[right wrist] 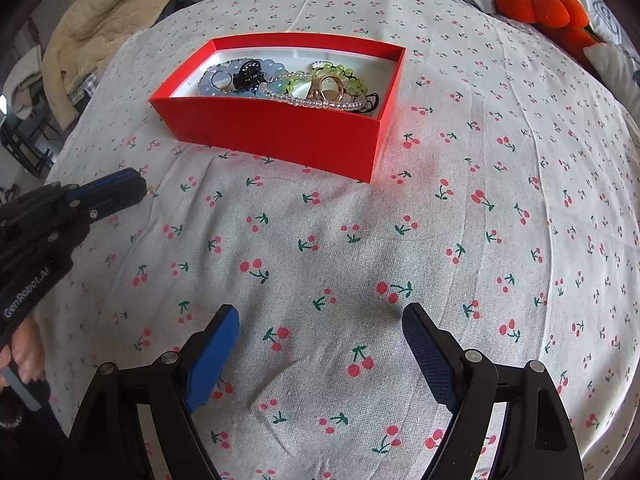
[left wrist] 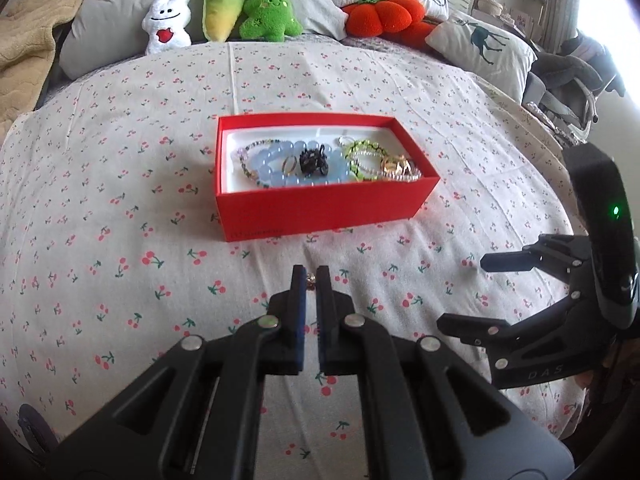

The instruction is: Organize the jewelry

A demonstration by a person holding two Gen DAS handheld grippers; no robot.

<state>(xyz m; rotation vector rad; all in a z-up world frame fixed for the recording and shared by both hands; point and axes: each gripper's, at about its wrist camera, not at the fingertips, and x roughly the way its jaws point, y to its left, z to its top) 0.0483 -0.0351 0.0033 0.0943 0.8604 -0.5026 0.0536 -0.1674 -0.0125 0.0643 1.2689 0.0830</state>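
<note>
A red box (left wrist: 320, 208) sits on the cherry-print bedsheet and holds a pale blue bead bracelet (left wrist: 276, 164), a black piece (left wrist: 314, 162), green beads (left wrist: 360, 156), gold rings (left wrist: 396, 166) and a clear bead strand. The box also shows in the right wrist view (right wrist: 276, 132). My left gripper (left wrist: 311, 280) is shut on a small gold piece (left wrist: 311, 279) just above the sheet, in front of the box. It shows in the right wrist view (right wrist: 142, 188) at the left. My right gripper (right wrist: 320, 320) is open and empty over the sheet.
Plush toys (left wrist: 224, 12), an orange plush (left wrist: 380, 14) and pillows (left wrist: 484, 46) line the far side of the bed. A beige blanket (left wrist: 24, 52) lies at the far left. A chair (left wrist: 576, 76) stands at the right.
</note>
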